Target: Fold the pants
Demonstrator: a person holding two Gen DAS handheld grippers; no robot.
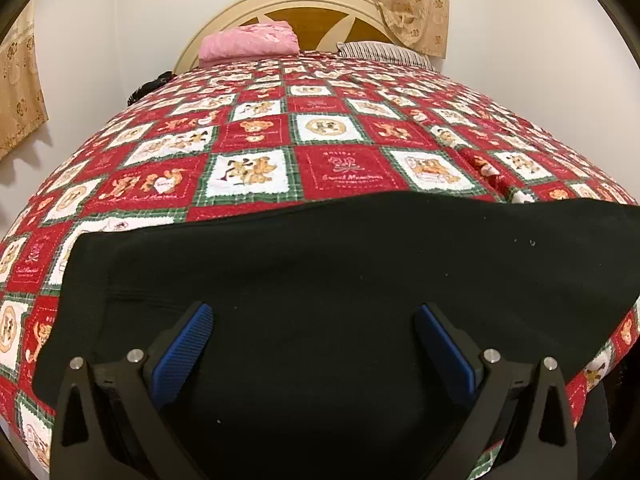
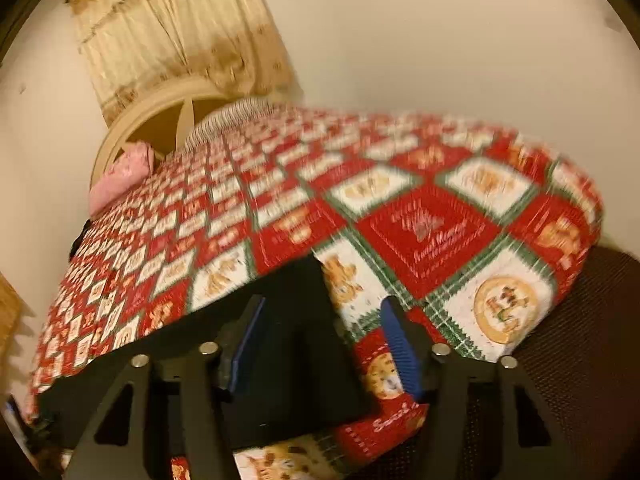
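Note:
Black pants (image 1: pixel 320 264) lie flat across the near end of a bed covered by a red, white and green teddy-bear quilt (image 1: pixel 340 168). My left gripper (image 1: pixel 316 324) hovers over the middle of the pants, open, its blue pads (image 1: pixel 192 344) wide apart with only the flat cloth beneath. The right wrist view is blurred. There the pants (image 2: pixel 288 320) run off to the lower left and their end lies under my right gripper (image 2: pixel 322 320). That gripper is open, its left pad over the black cloth and its right pad (image 2: pixel 400 348) over the quilt (image 2: pixel 432 232).
A pink folded cloth (image 1: pixel 248 42) and a striped pillow (image 1: pixel 380 52) lie by the cream headboard (image 1: pixel 312 4). Curtains hang behind the bed. A dark object (image 1: pixel 148 88) sits at the bed's left edge. A dark mesh surface (image 2: pixel 580 380) lies beside the bed's near right corner.

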